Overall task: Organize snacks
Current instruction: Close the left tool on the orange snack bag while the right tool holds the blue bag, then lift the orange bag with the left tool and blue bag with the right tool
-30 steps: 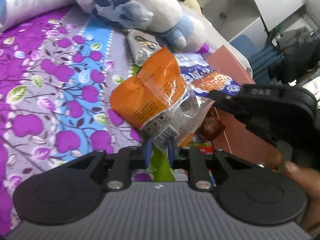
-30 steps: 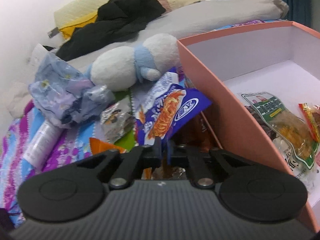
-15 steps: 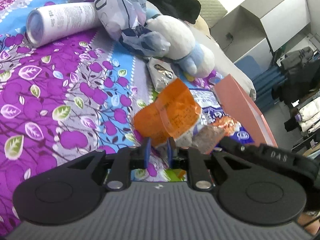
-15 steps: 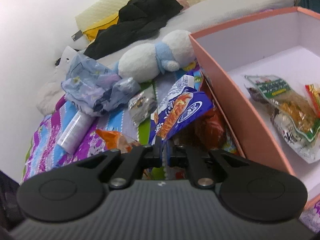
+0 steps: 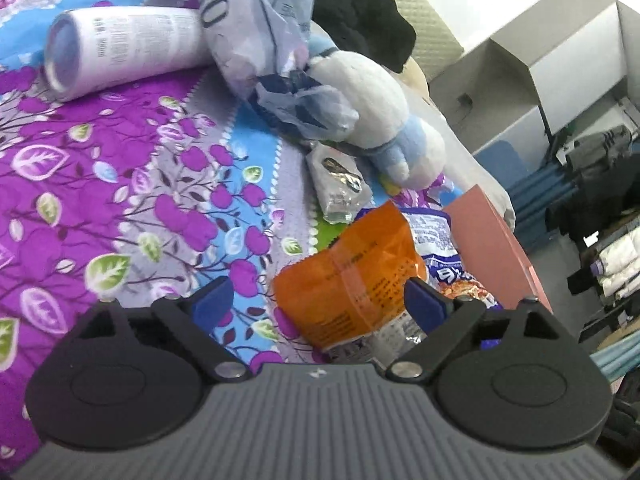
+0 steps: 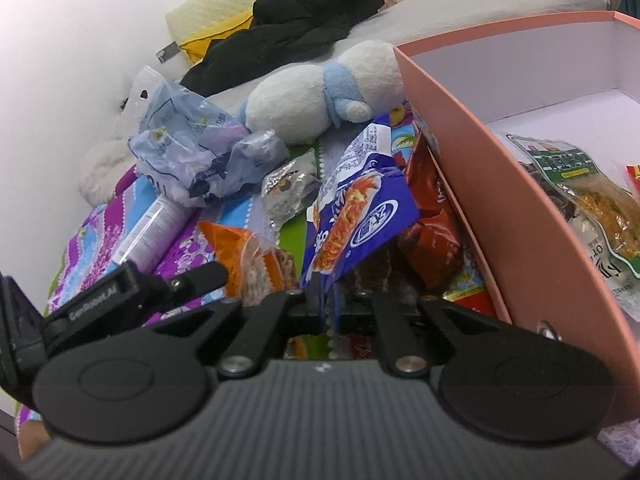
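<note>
Your left tool was opening, fingers wide apart. The orange pack lay on the bed between them; the right finger sat against the pack's edge, no squeeze visible.

Left wrist view, left to right: white bottle on its side on the bed, crumpled blue-grey bag draped onto the plush toy, silver pack just below the toy, then the orange pack, with the blue noodle pack behind it against the pink box.

Your right tool was together, clamped on the bottom edge of the blue noodle pack, which stood up tilted from the fingers.

Right wrist view, left to right: your left tool low at the edge, bottle, orange pack at the left tool's tip, silver pack, blue noodle pack, a red pack leaning on the box wall. Inside the box, a green-labelled pack lay on the floor, another red pack at the frame edge.
</note>
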The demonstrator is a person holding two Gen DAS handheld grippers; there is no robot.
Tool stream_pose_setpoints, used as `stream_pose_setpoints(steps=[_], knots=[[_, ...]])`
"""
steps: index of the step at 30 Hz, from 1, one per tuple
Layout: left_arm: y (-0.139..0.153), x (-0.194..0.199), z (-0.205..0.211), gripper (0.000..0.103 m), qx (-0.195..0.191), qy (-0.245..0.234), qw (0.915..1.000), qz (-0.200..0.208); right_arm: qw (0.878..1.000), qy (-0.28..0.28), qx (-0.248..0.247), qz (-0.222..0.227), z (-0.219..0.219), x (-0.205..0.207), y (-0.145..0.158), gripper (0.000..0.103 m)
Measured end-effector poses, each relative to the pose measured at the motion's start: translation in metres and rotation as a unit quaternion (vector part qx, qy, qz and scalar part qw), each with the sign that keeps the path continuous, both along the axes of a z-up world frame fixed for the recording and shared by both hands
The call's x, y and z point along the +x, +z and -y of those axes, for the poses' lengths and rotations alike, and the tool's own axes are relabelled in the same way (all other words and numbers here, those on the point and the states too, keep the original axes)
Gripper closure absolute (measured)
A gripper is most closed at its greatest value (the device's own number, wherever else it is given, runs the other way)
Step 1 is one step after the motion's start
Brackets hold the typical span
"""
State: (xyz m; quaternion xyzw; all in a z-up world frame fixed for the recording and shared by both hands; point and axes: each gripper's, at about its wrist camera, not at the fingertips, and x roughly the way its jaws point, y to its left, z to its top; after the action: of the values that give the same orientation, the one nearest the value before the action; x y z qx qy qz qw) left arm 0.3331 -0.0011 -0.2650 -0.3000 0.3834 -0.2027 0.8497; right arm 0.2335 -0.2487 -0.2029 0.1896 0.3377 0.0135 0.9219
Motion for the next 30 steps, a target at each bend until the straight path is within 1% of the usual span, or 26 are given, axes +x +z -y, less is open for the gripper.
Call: stream_pose_setpoints(steps=[4, 7, 8, 9, 10, 12, 14, 15, 16, 18, 23, 27, 30], knots=[[-0.002, 0.002, 0.009, 0.009, 0.005, -0.009, 0.9999, 0.005, 1.000, 0.008, -0.010, -0.002, -0.004, 0.000, -0.004, 0.096], [-0.004, 0.004, 0.014, 0.010, 0.006, -0.005, 1.0000, 0.002, 1.000, 0.008, -0.014, -0.003, -0.003, -0.001, -0.007, 0.096], [-0.003, 0.004, 0.016, 0.010, 0.011, -0.007, 0.9999, 0.001, 1.000, 0.007, -0.016, -0.004, -0.003, -0.001, -0.007, 0.096], [-0.003, 0.005, 0.020, 0.015, 0.016, -0.011, 0.9998, -0.002, 1.000, 0.008, -0.016, -0.005, -0.003, -0.002, -0.007, 0.096], [-0.003, 0.006, 0.022, 0.021, 0.018, -0.018, 0.9997, -0.007, 1.000, 0.008, -0.015, -0.003, -0.003, -0.003, -0.007, 0.096], [-0.006, 0.007, 0.027, 0.027, 0.012, -0.023, 0.9995, -0.018, 1.000, 0.003, -0.019, 0.000, -0.002, -0.004, -0.006, 0.096], [-0.006, 0.007, 0.031, 0.031, 0.023, -0.023, 0.9993, -0.020, 1.000, -0.002, -0.020, 0.003, 0.000, -0.005, -0.005, 0.097], [-0.006, 0.007, 0.032, 0.035, 0.026, -0.022, 0.9992, -0.021, 1.000, -0.004, -0.017, 0.004, 0.002, -0.006, -0.004, 0.098], [-0.005, 0.006, 0.033, 0.042, 0.023, -0.024, 0.9992, -0.022, 1.000, -0.005, -0.018, 0.005, 0.003, -0.007, -0.004, 0.099], [-0.004, 0.004, 0.033, 0.048, 0.015, -0.026, 0.9993, -0.023, 1.000, -0.001, -0.023, 0.006, 0.003, -0.008, -0.002, 0.100], [0.002, -0.004, 0.027, 0.056, 0.010, -0.022, 0.9993, -0.029, 0.999, 0.003, -0.033, 0.011, 0.001, -0.016, 0.005, 0.100], [0.010, -0.016, 0.021, 0.060, 0.022, -0.024, 0.9989, -0.033, 0.999, 0.010, -0.032, 0.011, -0.004, -0.025, 0.009, 0.100], [0.017, -0.030, 0.016, 0.061, 0.038, -0.023, 0.9985, -0.033, 1.000, 0.017, -0.018, -0.004, -0.007, -0.034, 0.009, 0.100]])
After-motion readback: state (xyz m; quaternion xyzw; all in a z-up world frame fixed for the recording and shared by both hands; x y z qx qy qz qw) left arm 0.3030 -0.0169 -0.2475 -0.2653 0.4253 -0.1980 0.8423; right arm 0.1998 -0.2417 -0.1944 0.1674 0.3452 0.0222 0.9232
